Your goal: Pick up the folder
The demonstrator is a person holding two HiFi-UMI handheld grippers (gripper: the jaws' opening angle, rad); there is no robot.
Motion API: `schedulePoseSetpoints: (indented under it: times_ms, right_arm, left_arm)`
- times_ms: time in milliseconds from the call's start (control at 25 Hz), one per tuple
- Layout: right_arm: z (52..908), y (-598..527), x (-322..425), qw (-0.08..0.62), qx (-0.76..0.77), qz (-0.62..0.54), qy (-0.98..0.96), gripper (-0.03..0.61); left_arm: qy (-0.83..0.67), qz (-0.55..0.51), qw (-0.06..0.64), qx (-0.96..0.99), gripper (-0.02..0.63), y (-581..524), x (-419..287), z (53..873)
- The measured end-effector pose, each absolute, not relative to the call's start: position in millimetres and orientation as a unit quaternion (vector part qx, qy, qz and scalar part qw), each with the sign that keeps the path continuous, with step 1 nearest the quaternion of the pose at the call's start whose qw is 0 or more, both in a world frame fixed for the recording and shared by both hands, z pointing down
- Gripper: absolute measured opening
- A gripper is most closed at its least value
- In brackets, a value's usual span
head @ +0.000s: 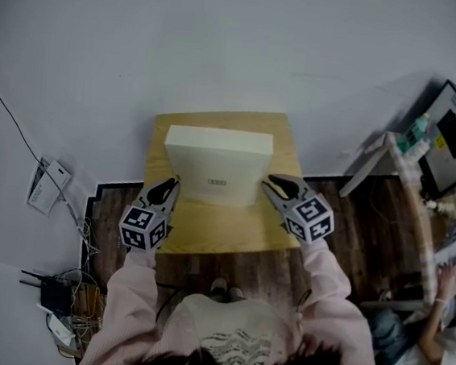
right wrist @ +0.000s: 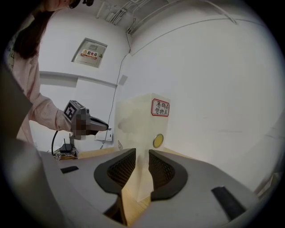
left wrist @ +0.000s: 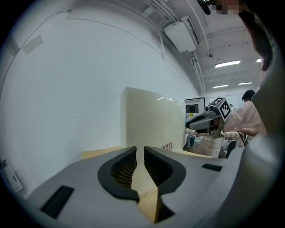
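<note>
At the far left, a sheet of paper (head: 47,185) is lying on the pale floor, and nearer, a router (head: 56,293) is sitting among tangled cables. The left gripper (head: 167,186) is hovering over the near left part of the wooden table (head: 207,228), just beside the folder's near left corner. Its jaws are standing only a thin slit apart and are holding nothing; bare tabletop is showing through the gap.

The folder (head: 218,164), a thick cream box file, is standing upright in the middle of the table, close to the white wall (head: 227,40) on the far side. A red-bordered label (right wrist: 160,107) and a round yellow sticker (right wrist: 158,140) are showing on its narrow right side.

The right gripper (head: 275,184) is pointing at the folder's near right corner. Its jaws are standing moderately apart, the folder's upright edge is lining up with the gap ahead, and the pads are not pressing on it.

At the far right, a seated person (head: 430,337) is working near a monitor (head: 455,137).
</note>
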State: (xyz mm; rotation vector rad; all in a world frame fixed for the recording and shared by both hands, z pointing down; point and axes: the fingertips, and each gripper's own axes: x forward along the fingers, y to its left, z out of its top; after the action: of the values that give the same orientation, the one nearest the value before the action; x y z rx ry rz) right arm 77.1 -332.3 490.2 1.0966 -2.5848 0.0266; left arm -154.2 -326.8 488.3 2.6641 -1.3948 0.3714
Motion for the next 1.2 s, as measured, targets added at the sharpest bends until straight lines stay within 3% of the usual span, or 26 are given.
schedulePoseSetpoints:
  times_ms: [160,440,880,1200]
  right_arm:
    - [498.1,-338.0,77.5,0.171,0.384,0.020,-0.907,0.137]
    - [508.2,-346.3,71.3,0.182,0.368,0.035,-0.911,0.204]
    - [523.2,-356.5,65.1,0.191,0.332,0.057,-0.922,0.267]
    - [534.4,-363.2,61.7,0.210,0.298,0.068,-0.929,0.319]
  left_arm:
    - [-0.443,0.133,0.060,0.884,0.089,-337.8,-158.1,498.6]
    - [-0.410,0.143,0.071,0.898,0.227,-355.0,-161.8,513.4]
    - [-0.343,0.159,0.093,0.921,0.344,-370.6,-150.5,531.6]
    - [-0.302,0.177,0.095,0.932,0.376,-377.5,-143.9,537.8]
